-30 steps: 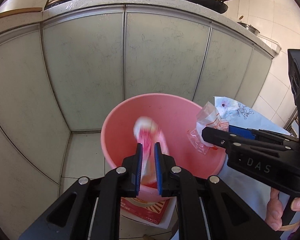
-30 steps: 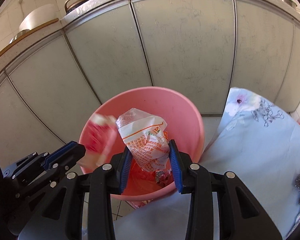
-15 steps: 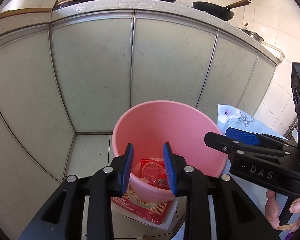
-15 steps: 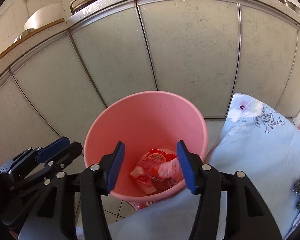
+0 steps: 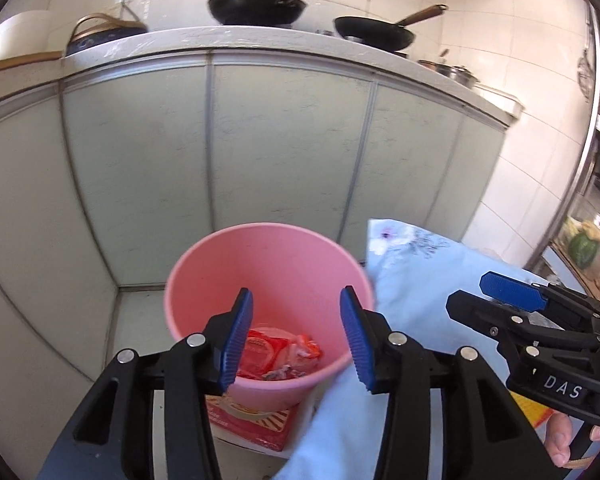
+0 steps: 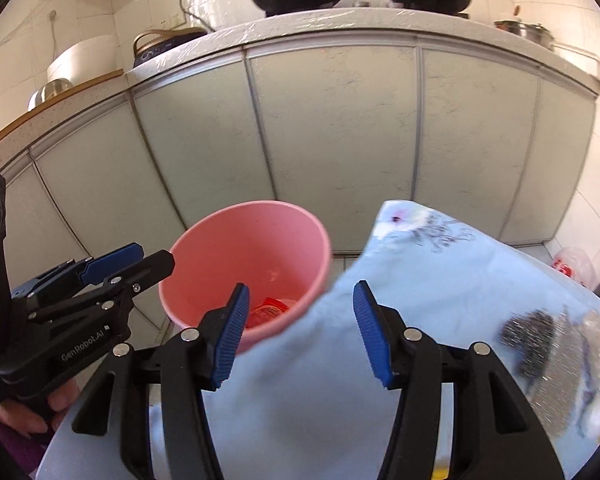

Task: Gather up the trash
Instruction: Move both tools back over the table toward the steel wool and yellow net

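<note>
1. Looking down both wrist cameras, I see a round pink plastic bucket [image 5: 268, 280] standing on the floor against the pale grey cabinet doors [image 5: 284, 140] of the kitchen counter [image 5: 260, 38].
2. My left claw [image 5: 296, 338] has just been opening; its blue ribbed pads stand well apart with nothing between them, framing the bucket's mouth from above.
3. My right claw [image 6: 300, 334] has also just spread its jaws, and it holds nothing; in its own view it hangs over the bucket's near rim and the edge of a light blue flowered cloth [image 6: 440, 280].
4. The trash, crumpled red-and-white plastic wrappers [image 5: 278, 354], lies at the bottom of the bucket, touching neither claw.
5. The bucket sits on a flat red printed cardboard box [image 5: 252, 420], whose corner shows under its base.
6. The blue cloth lies just to the right of the bucket, its edge touching the rim.
7. On the cloth at the right lie a grey steel-wool scourer [image 6: 540, 348] and, beside it, something pale and blurred that I cannot make out.
8. Two black pans with wooden handles [image 5: 260, 6] sit up on the counter.
9. A person's fingers [image 5: 562, 436] grip the right claw's handle.
</note>
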Available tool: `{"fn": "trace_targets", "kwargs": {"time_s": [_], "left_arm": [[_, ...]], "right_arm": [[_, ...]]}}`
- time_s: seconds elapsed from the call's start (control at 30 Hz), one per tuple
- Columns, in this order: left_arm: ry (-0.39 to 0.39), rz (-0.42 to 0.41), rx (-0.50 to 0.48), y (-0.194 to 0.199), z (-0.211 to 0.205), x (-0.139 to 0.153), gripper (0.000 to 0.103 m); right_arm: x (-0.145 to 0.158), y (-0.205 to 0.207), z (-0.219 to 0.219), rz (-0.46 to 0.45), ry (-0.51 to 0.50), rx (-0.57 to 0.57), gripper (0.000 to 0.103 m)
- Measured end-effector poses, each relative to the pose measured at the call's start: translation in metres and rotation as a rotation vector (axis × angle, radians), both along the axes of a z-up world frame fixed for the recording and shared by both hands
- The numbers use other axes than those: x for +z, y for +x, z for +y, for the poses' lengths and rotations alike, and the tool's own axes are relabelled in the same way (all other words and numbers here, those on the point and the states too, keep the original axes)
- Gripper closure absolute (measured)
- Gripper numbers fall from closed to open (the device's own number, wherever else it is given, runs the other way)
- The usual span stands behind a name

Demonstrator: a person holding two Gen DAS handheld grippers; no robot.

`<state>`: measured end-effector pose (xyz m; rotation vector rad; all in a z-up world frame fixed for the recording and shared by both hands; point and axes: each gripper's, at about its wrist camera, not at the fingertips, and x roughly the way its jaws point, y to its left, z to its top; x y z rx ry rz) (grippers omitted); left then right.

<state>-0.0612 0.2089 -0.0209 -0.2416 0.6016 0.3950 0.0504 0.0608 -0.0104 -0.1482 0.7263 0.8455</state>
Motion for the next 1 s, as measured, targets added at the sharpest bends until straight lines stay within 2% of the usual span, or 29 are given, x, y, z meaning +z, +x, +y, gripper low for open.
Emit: {"fn": "trace_targets", "kwargs": {"time_s": [0.17, 0.3, 0.67, 1.0], "left_arm": [[0.005, -0.006, -0.109, 0.012, -0.037, 0.008, 0.056], [-0.038, -0.003, -0.200, 0.024, -0.064, 0.008, 0.055], [-0.069, 0.046, -0.333, 0.066, -0.114, -0.003, 0.055], [-0.058, 0.094, -0.523, 0.136, -0.171, -0.017, 0.055]], "right_arm": [[0.005, -0.006, -0.046, -0.018, 0.001, -0.073, 0.048], [0.004, -0.012, -0.081, -0.027, -0.009, -0.135, 0.048], [-0.019, -0.010, -0.185, 0.009, -0.008, -0.337, 0.048], [-0.031, 0.004, -0.254, 0.023, 0.002, -0.514, 0.048]]}}
